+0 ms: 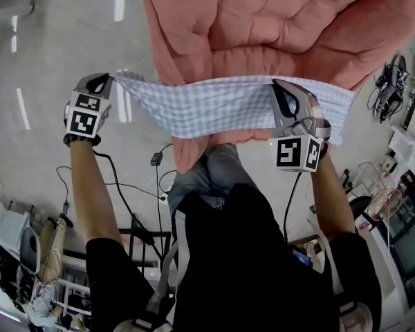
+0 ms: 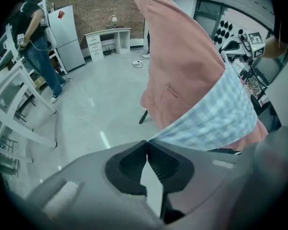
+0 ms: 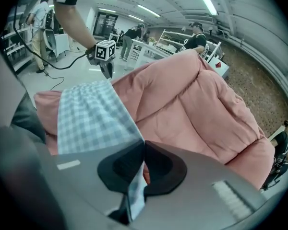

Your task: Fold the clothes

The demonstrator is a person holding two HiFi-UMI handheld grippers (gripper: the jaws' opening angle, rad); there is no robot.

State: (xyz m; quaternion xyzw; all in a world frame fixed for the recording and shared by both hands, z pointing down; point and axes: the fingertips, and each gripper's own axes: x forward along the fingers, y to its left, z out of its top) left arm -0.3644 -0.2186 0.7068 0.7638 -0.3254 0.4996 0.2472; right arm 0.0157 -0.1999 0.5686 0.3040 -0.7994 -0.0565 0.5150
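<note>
A blue-and-white checked fabric (image 1: pixel 214 106) is held stretched in the air between the two tongs, in front of the person and above the grey floor (image 1: pixel 48 61). The left tongs (image 1: pixel 111 78) are closed tight on one corner of it, the cloth's edge being pinched at the very tips. The right tongs (image 1: pixel 278 85) are likewise clamped on the opposite end, a strip of check being caught between the jaws. A pink padded garment (image 1: pixel 277 26) is spread beyond and partly under the checked fabric, touching it; whether both are one piece cannot be told.
</note>
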